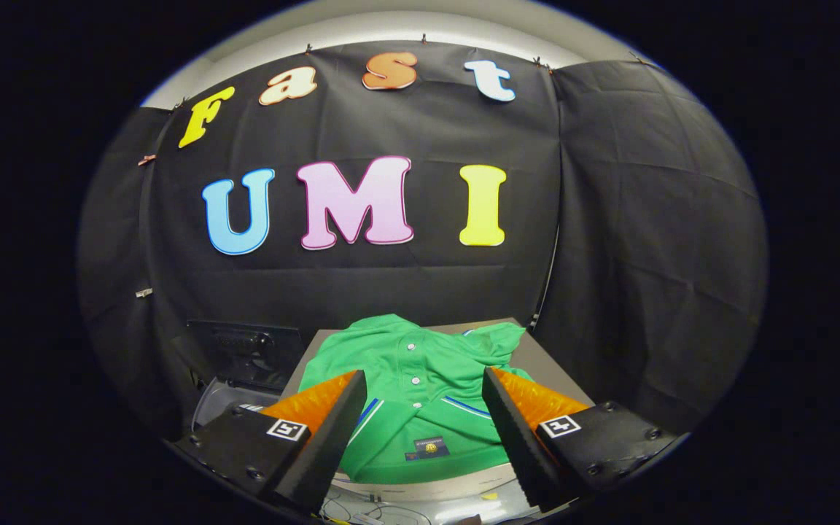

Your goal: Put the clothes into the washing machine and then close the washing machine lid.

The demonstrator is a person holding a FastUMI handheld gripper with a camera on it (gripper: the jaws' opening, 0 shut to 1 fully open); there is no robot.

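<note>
A green button-up shirt (420,379) with white buttons and blue-white trim lies crumpled on a grey tabletop (544,357). My gripper (424,379) is open, its two fingers spread wide, hovering above the near part of the shirt; nothing is between the pads. To the left of the table stands the washing machine (241,379), its dark lid (249,350) raised upright against the cloth wall and its pale rim showing just past the left finger.
The black cloth wall closes the booth behind and to the right of the table. Loose cables (376,510) lie on a pale surface below the table's near edge, under the fingers.
</note>
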